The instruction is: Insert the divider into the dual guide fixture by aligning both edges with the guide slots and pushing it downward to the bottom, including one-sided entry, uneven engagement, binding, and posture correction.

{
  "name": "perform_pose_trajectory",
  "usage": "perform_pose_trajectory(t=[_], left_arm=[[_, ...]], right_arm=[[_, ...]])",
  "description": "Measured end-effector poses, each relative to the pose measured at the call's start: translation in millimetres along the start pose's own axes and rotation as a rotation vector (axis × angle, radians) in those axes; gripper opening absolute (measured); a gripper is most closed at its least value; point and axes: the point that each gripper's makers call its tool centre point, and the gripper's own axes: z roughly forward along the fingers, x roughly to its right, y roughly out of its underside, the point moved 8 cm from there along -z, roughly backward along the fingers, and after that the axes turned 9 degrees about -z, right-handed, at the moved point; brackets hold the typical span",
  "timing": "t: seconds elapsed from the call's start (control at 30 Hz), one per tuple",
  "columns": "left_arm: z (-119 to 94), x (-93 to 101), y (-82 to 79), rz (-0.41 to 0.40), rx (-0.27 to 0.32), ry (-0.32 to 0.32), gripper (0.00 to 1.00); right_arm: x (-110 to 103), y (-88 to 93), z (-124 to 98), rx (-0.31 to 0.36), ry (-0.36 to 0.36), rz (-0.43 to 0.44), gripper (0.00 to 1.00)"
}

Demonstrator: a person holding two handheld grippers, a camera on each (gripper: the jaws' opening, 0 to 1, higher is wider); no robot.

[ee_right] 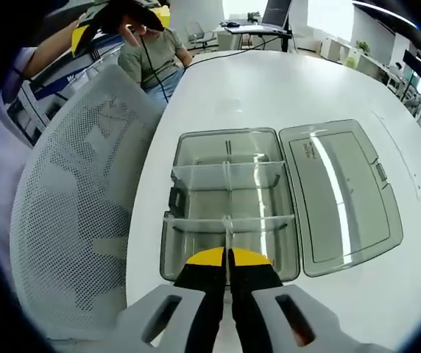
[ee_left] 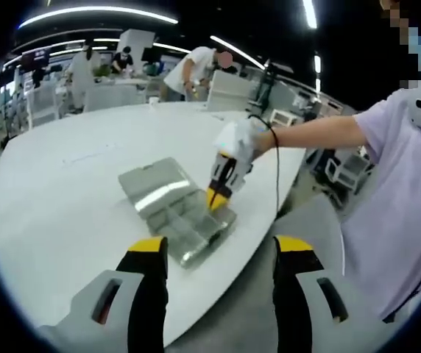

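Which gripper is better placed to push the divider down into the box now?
The right gripper: it is shut on the divider directly over the box. The left gripper hangs open near the table edge.

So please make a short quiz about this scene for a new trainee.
1. True or false: the hinged lid of the clear plastic compartment box lies open on the white table.
2. Which gripper is shut on the thin clear divider?
3. The left gripper is: A) open, holding nothing; B) shut on the lid.

Key: 1 true; 2 the right gripper; 3 A.
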Motion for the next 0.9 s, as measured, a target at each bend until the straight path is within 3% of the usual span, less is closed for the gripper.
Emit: perform_pose_trajectory(t=[0.07,0.2,0.63,0.9], left_arm=[[-2.1,0.2,1.1,-0.003,0.001,-0.007,0.55],[-5.2,1.7,3.0,-0.007,0.002,-0.009,0.55],[-11.4,-9.1,4.4,0.001,-0.009,0.019,0.55],[-10.3,-17.7,1.8,0.012,-0.012,0.052,0.55]], right_arm=[[-1.5,5.1,1.9,-0.036,0.002,-0.008,0.00],[-5.5,3.3,2.8,0.000,0.002,0.016,0.03],[-10.1,-4.4,-5.6,0.022,0.046,0.027,0.08],[-11.7,-10.4,-17.6,0.045,0.094,0.034,0.17]])
